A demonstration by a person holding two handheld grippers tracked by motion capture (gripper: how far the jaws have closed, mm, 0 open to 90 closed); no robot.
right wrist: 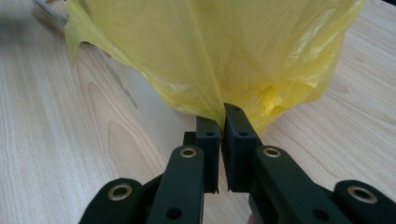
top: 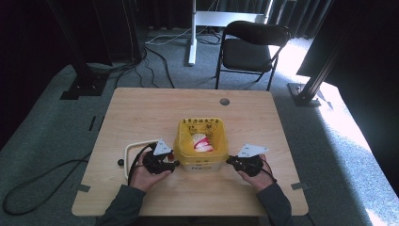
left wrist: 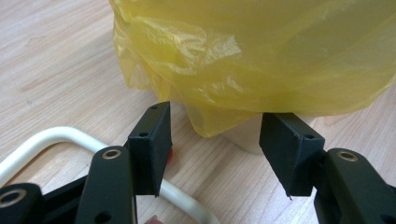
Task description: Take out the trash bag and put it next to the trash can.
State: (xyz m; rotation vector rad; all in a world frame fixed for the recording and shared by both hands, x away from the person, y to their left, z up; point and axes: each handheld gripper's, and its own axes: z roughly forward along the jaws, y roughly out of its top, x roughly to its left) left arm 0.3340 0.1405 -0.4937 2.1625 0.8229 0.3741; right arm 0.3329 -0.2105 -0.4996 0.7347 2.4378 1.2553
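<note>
A small white bin [top: 202,165] lined with a yellow plastic bag [top: 188,136] stands on the wooden table [top: 141,113], with red and white rubbish [top: 202,142] inside. My left gripper [top: 175,162] is at the bin's left side. In the left gripper view it [left wrist: 215,149] stands open, and a hanging fold of the bag [left wrist: 261,56] lies just beyond its tips, untouched by the pads. My right gripper [top: 229,161] is at the bin's right side. Its jaws [right wrist: 222,135] are shut on a pinched edge of the bag [right wrist: 210,51] beside the bin wall [right wrist: 154,116].
A white looped handle [top: 129,150] lies on the table under my left gripper and curves past its jaw [left wrist: 56,137]. A small black knob [top: 121,162] sits to its left. Beyond the table stand a black chair [top: 251,47] and a white post [top: 192,33].
</note>
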